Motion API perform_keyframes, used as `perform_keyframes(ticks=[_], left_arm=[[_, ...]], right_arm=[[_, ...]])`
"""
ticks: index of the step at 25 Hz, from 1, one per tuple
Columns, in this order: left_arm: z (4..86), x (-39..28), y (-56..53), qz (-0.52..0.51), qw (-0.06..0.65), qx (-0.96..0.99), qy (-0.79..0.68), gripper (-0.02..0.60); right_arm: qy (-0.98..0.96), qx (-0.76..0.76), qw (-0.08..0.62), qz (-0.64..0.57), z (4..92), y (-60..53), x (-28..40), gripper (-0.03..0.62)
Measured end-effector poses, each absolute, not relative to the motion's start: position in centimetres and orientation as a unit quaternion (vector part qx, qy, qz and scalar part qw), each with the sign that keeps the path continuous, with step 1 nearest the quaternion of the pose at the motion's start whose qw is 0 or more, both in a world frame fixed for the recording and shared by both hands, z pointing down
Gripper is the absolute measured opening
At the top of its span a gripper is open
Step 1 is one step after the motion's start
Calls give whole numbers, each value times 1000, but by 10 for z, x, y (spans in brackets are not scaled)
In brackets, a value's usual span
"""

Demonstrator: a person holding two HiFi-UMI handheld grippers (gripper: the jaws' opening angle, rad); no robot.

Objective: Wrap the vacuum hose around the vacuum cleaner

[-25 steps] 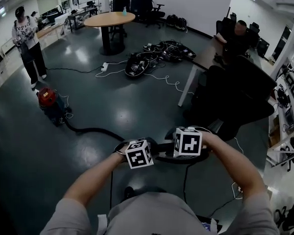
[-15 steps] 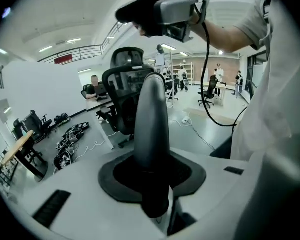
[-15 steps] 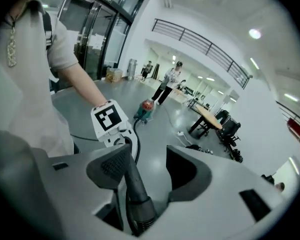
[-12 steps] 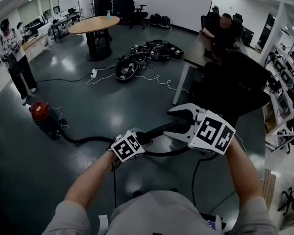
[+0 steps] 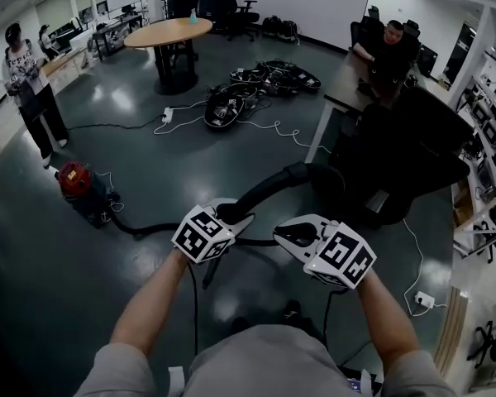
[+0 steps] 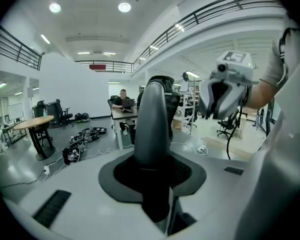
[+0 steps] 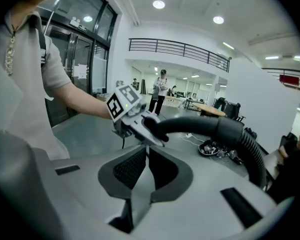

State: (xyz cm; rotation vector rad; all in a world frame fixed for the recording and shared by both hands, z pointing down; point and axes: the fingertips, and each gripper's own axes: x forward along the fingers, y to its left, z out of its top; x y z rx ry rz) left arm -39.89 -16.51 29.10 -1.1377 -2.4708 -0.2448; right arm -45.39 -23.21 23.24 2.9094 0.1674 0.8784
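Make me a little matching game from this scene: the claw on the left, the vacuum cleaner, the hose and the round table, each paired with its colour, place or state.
Things
1. left claw
2. vacuum cleaner
3. vacuum hose
4. round table

Descriptions
A. wooden top, at the far end of the room
B. black, arching up off the floor
C. red top, standing on the floor
D. shut on the vacuum hose

Pairs: 1-D, 2-C, 3-B, 4-A
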Motion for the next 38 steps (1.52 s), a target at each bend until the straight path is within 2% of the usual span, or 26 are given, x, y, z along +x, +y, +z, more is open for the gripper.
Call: perform_keyframes(ticks=[6,11,14,15,18,20,25,33,38], left_arm=[[256,-358,-159,-89,150,-473,-863,121],[242,-328,-142,-114,101,-535,-831,121],[232,-311,-134,-129,67,-565,-812,121],[229,-308,-131,-133,58,-572,-807,121],[223,-304,-119,-142,44,-590,-794,121],[221,-304,-110,-145,37,-602,-784,121],[215,-297,-84,-150,14,-642,-752,121],[214,-294,-51,-173,-49,-693,-698,121],[222,-286,-36,-197,-99,-717,-662,121]], right_arm=[[16,957,-61,283,293,-232,-430,28],[-49,955,-126,262,319,-232,-392,28],[-83,956,-134,248,322,-236,-360,30],[-90,955,-136,246,323,-236,-350,55],[-110,950,-159,244,331,-232,-329,194],[-116,948,-167,244,340,-224,-319,223],[-145,945,-167,241,359,-206,-298,225],[-142,948,-206,195,375,-169,-287,225],[-154,954,-178,184,382,-150,-295,217]])
